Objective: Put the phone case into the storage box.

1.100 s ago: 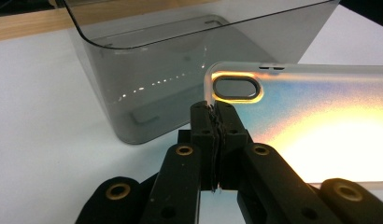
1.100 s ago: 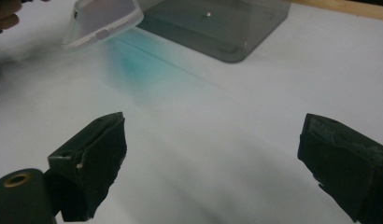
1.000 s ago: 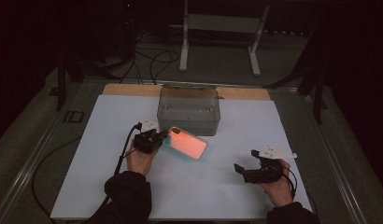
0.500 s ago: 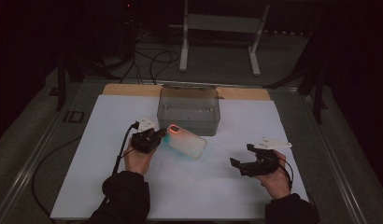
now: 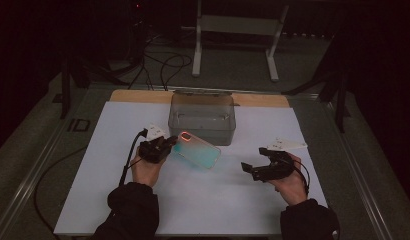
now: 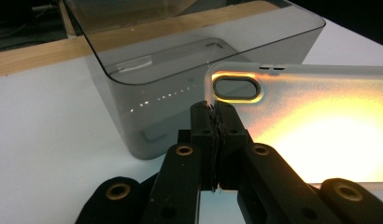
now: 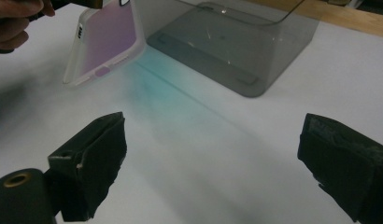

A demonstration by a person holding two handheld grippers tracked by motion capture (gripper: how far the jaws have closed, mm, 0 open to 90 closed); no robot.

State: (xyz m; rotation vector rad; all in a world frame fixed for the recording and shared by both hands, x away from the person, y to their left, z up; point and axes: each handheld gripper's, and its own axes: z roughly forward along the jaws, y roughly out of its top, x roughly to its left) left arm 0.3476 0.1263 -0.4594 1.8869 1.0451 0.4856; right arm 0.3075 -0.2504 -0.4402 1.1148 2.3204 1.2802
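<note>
One phone case (image 5: 196,150) hangs pinched by its camera corner in my left tongs (image 5: 169,145), now tilted up off the bench (image 5: 93,190) just at the bin's (image 5: 202,117) six o'clock. My right tongs (image 5: 253,167), gaping empty, have lifted nearer, likely to help.

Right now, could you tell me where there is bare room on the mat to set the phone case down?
The white mat is bare between the two hands and left of the left gripper. It is crowded where the phone case nears the grey bin.
</note>
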